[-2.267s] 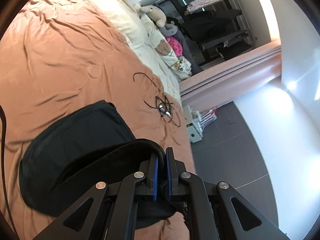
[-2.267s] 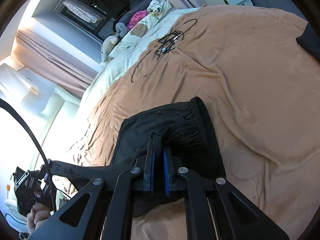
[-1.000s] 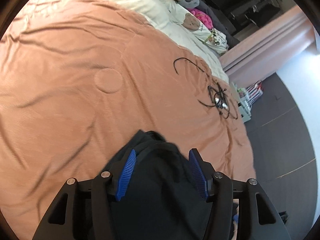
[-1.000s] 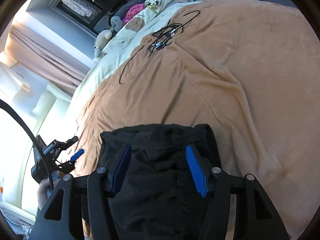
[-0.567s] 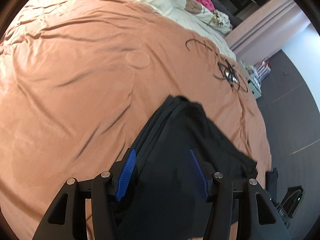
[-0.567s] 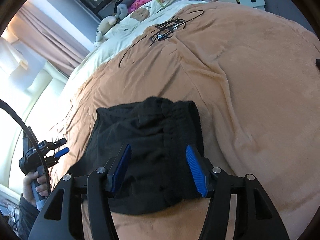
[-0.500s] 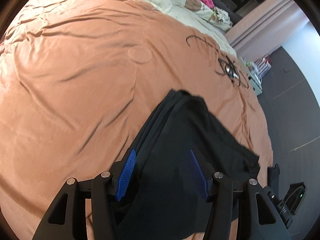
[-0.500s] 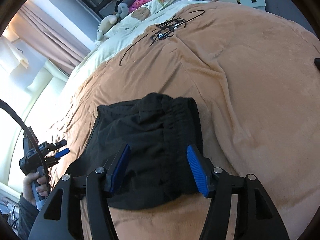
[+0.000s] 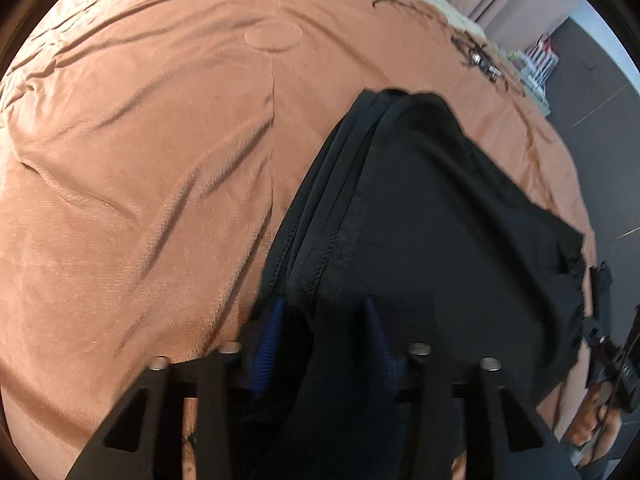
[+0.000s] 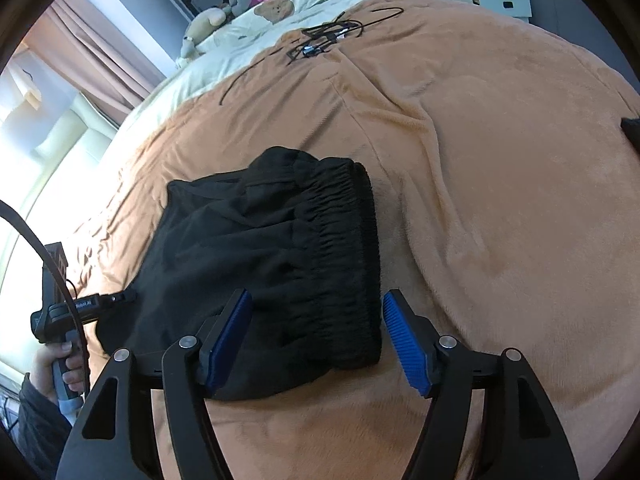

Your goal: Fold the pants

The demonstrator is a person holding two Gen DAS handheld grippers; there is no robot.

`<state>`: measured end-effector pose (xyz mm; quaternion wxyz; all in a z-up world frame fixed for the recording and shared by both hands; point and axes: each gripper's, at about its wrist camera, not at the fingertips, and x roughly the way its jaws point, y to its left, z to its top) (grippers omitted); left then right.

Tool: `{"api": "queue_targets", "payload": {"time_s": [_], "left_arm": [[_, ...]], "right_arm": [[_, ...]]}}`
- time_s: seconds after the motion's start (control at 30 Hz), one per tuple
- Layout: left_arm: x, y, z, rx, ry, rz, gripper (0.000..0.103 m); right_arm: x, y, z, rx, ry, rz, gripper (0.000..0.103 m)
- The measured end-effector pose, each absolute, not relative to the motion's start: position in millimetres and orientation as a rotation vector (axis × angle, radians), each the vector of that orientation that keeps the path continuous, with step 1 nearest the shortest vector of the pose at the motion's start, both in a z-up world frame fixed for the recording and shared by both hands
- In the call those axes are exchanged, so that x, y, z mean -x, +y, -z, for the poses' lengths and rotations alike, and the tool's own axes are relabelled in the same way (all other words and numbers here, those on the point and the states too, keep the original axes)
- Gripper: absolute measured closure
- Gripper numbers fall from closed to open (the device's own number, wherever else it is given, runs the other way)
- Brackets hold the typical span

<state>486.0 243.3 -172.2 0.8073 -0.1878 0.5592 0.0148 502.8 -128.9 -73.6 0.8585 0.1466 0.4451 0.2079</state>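
The pants (image 10: 272, 256) lie folded on the blanket (image 10: 500, 200), directly ahead of my right gripper (image 10: 316, 336) (jaws spread, empty), waistband running away from it. My left gripper (image 9: 324, 336), also spread, sits equally close.

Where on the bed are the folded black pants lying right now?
In the right wrist view the black pants lie folded on the brown blanket, just ahead of the open right gripper, well short of the tangled cables.
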Motion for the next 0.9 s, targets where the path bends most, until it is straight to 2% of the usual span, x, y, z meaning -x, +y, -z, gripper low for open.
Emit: {"api": "queue_targets", "payload": {"time_s": [0.07,0.13,0.27,0.33,0.4,0.43,0.6,0.77,0.83,0.9], "left_arm": [[-488,243,173,0.381,1.188,-0.038,0.087],[-490,246,173,0.38,1.184,-0.043,0.091],[-492,252,172,0.393,1.166,-0.055,0.093],[-492,254,172,0.404,1.16,-0.061,0.093],[-492,257,172,0.413,1.158,-0.063,0.093],[-492,258,172,0.415,1.156,-0.064,0.093],[-488,263,166,0.424,1.137,-0.085,0.094],[-480,270,165,0.428,1.131,-0.121,0.097],[-478,268,165,0.414,1.139,-0.1,0.097],[-474,268,163,0.431,1.139,-0.08,0.096]], "right_arm": [[-510,-126,74,-0.29,0.935,-0.429,0.036],[-522,-122,72,-0.268,0.937,-0.419,0.036],[-540,-111,66,-0.211,0.93,-0.413,0.037],[-548,-103,63,-0.172,0.922,-0.404,0.045],[-555,-96,64,-0.142,0.932,-0.403,0.065],[-559,-92,65,-0.123,0.943,-0.409,0.071],[-571,-77,62,-0.023,0.92,-0.376,0.086],[-583,-73,59,-0.06,0.912,-0.328,0.086],[-585,-67,67,-0.053,0.951,-0.335,0.082],[-580,-66,67,-0.062,0.958,-0.353,0.072]]}}
